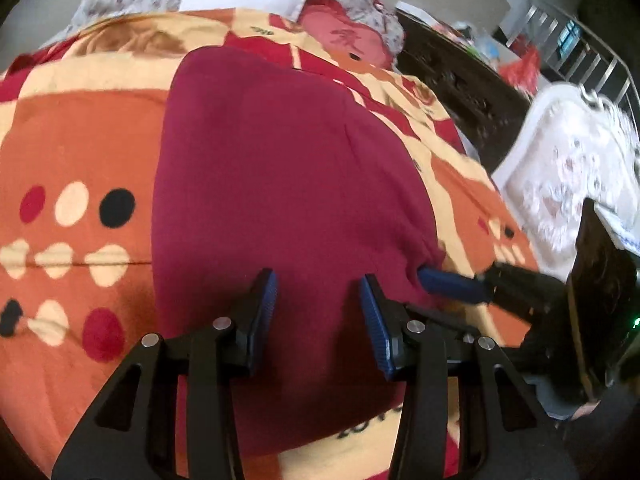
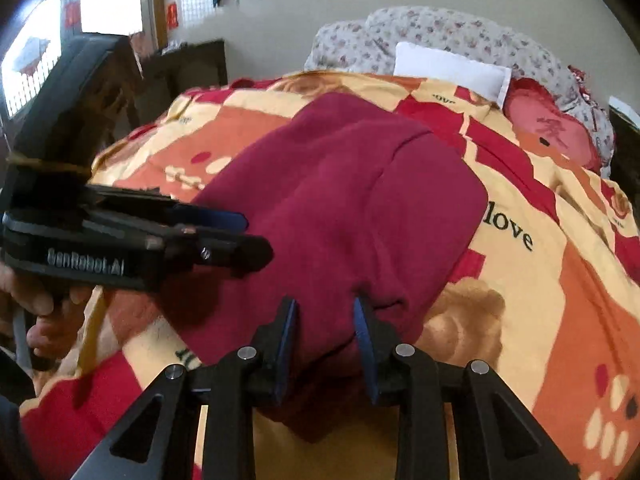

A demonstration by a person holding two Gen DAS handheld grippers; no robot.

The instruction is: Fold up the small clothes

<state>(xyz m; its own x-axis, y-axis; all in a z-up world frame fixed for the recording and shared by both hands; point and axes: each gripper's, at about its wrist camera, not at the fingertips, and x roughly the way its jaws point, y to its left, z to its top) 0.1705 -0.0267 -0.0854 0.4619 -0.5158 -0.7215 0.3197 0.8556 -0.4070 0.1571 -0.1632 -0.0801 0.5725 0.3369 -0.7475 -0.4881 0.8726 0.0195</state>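
Observation:
A dark red garment [image 1: 272, 184] lies spread on a patterned orange, red and cream blanket [image 1: 80, 152]; it also shows in the right wrist view [image 2: 352, 208]. My left gripper [image 1: 318, 280] is open, its blue pads hovering over the garment's near edge. My right gripper [image 2: 325, 306] is open with its fingers at the garment's near corner, where the cloth bunches between them. In the left wrist view the right gripper's blue fingers [image 1: 452, 284] touch the garment's right corner. The left gripper [image 2: 224, 236] shows side-on in the right wrist view, over the garment's left part.
The blanket [image 2: 560, 280] covers a bed. A floral quilt [image 2: 440, 36], a white pillow [image 2: 452, 70] and a pink cushion [image 2: 548, 132] lie at the far end. Dark wooden furniture [image 1: 460, 84] and a white padded piece [image 1: 568, 184] stand to the right.

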